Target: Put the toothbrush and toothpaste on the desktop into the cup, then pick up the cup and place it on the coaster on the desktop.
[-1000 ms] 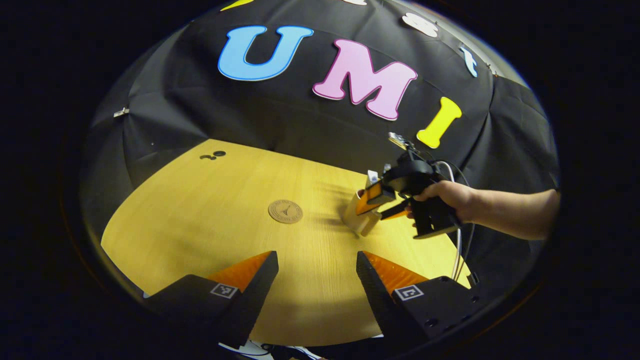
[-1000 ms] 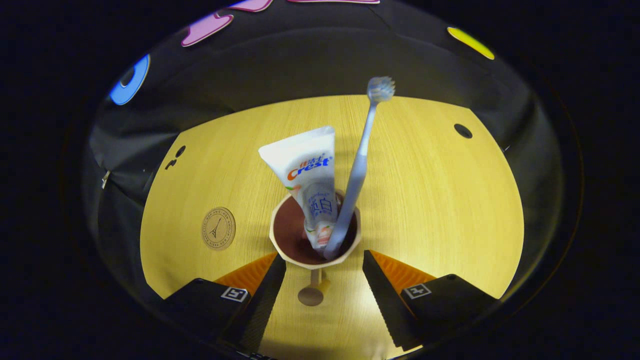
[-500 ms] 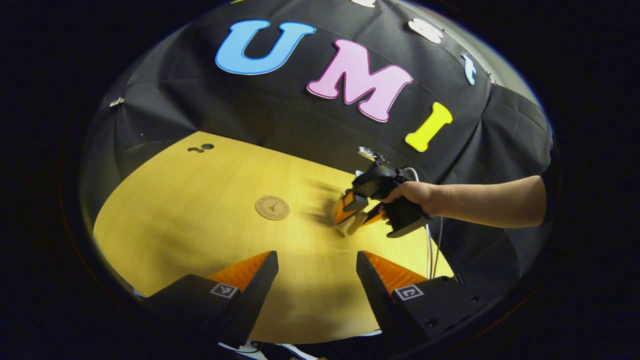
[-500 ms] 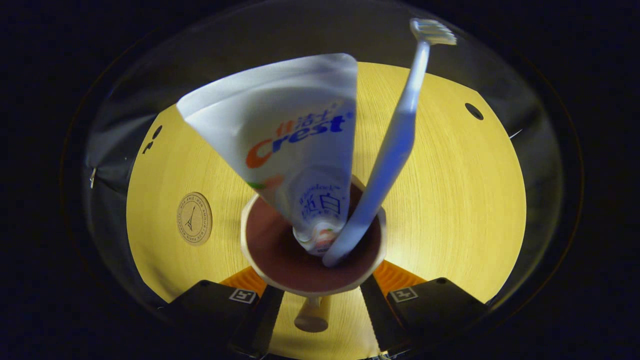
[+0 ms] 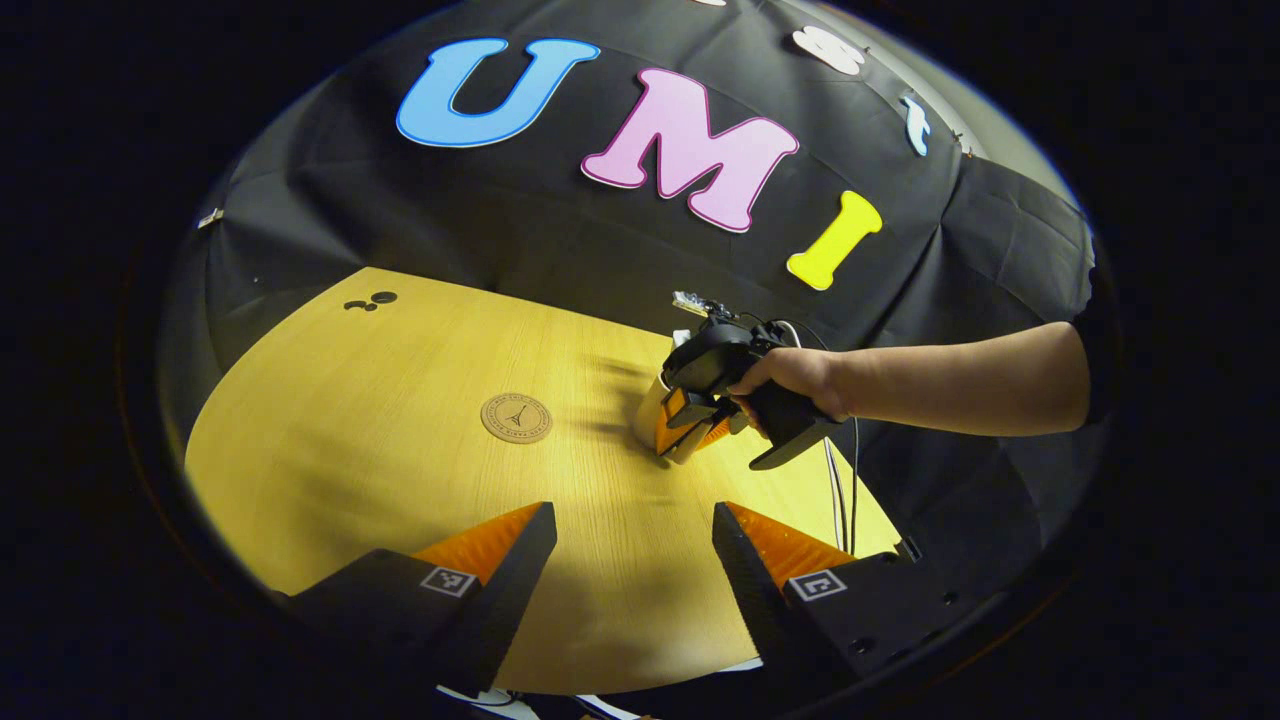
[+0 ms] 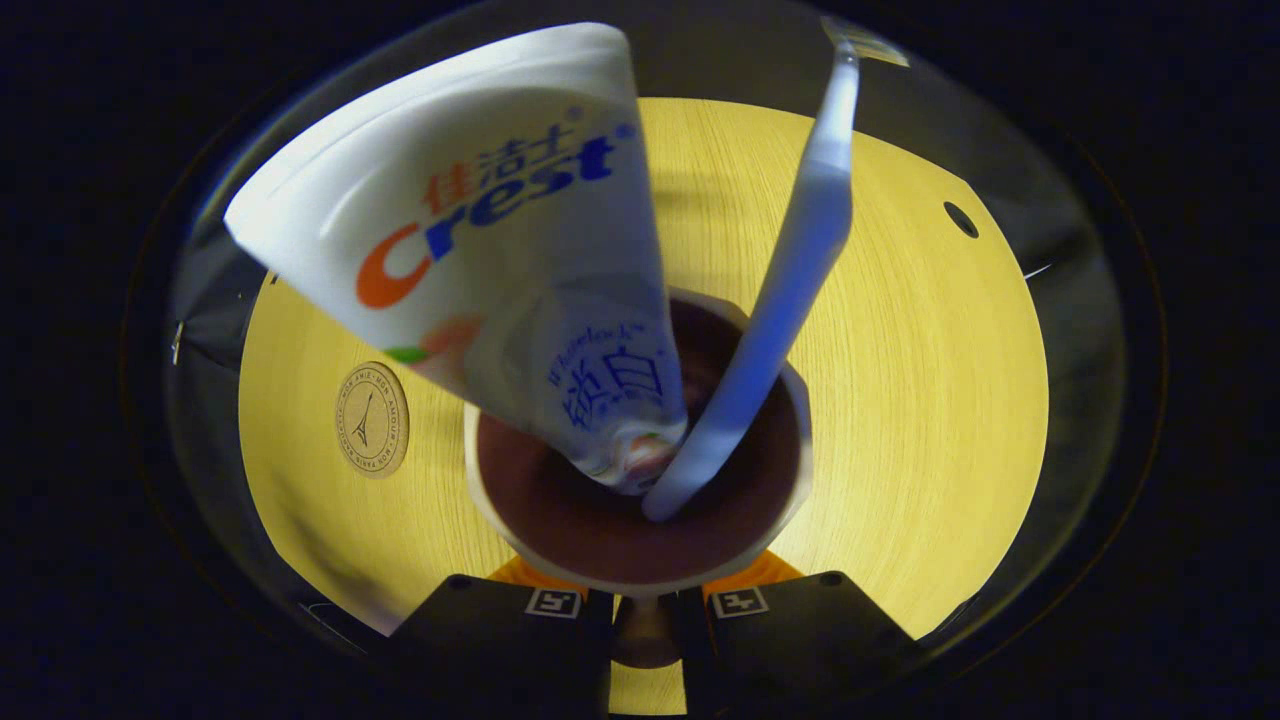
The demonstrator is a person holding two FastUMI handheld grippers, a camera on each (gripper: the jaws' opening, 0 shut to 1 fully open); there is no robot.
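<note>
The jaws of the right gripper (image 6: 645,625) stood nearly closed, squeezed in on the cup's handle (image 6: 645,635) just under the rim, both fingers seeming to press on it. Right ahead of those jaws sat the cup (image 6: 640,480), its dark inside open to the camera, with the toothpaste tube (image 6: 500,260) leaning out to the left and the toothbrush (image 6: 790,290) slanting up to the right, both standing in it. So the loading step looked finished; the lift and the carry were what remained. The coaster (image 6: 371,419) lay off to the left of the jaws, bare, near but apart from the cup.

Over on the other side, the left gripper (image 5: 635,550) hung with its jaws wide apart and nothing between them. Ahead of those jaws and slightly left lay the coaster (image 5: 516,418) on the wooden desktop (image 5: 380,450); ahead and to the right, the person's hand (image 5: 795,380) held the right gripper (image 5: 690,425) at the cup (image 5: 650,420). Whether the cup's base was off the desktop yet, I could not tell.
</note>
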